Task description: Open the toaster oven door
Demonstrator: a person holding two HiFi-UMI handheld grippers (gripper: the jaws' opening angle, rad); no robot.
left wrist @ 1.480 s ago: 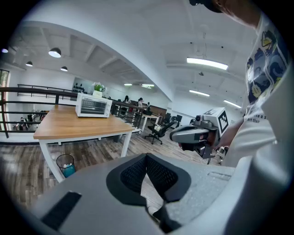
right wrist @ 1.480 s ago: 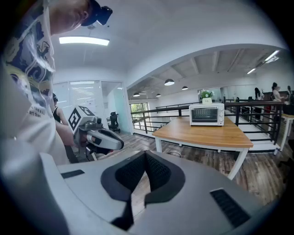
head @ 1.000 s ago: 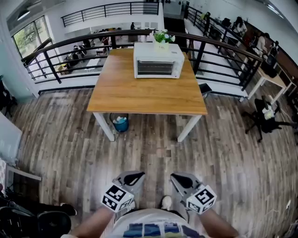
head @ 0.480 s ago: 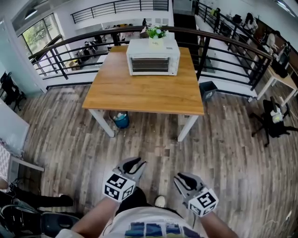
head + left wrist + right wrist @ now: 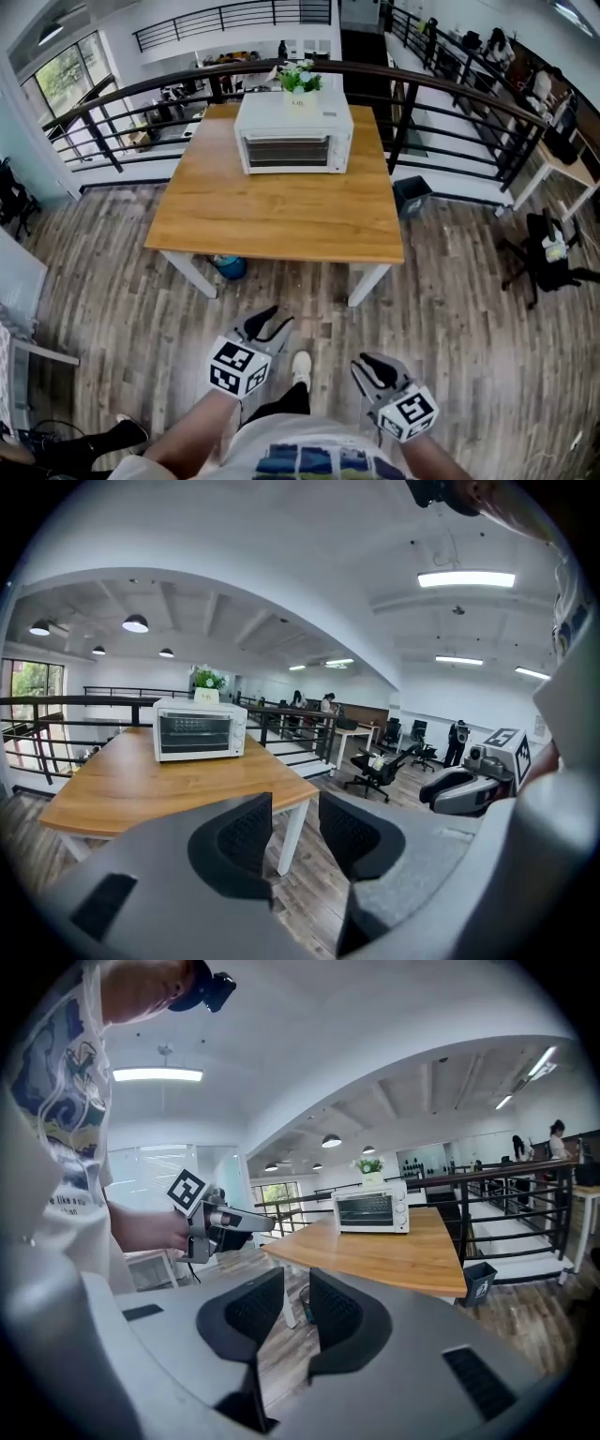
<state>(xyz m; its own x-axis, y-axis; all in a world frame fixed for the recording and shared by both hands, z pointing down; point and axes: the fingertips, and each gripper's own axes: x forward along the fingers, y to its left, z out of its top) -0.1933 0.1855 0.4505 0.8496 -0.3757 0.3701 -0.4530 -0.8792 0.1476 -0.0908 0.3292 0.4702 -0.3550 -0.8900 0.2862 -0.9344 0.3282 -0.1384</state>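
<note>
A white toaster oven (image 5: pixel 293 136) stands at the far edge of a wooden table (image 5: pixel 272 211), its glass door shut and facing me. It also shows small in the left gripper view as the oven (image 5: pixel 199 728) and in the right gripper view as the oven (image 5: pixel 371 1207). Both grippers hang over the wood floor, well short of the table. My left gripper (image 5: pixel 270 322) leads; its jaws have just been opening and nothing is between them (image 5: pixel 295 822). My right gripper (image 5: pixel 368 364) trails at the right, its pads (image 5: pixel 333 1312) a narrow gap apart with nothing between them.
A potted plant (image 5: pixel 295 80) sits on the oven. A black railing (image 5: pixel 422 103) curves behind the table. A blue bin (image 5: pixel 228 267) stands under the table's left side. An office chair (image 5: pixel 548 253) is at the right. My shoe (image 5: pixel 300 367) is between the grippers.
The table and oven have come nearer in the head view. My left gripper has moved ahead of the right one and its jaws have spread apart.
</note>
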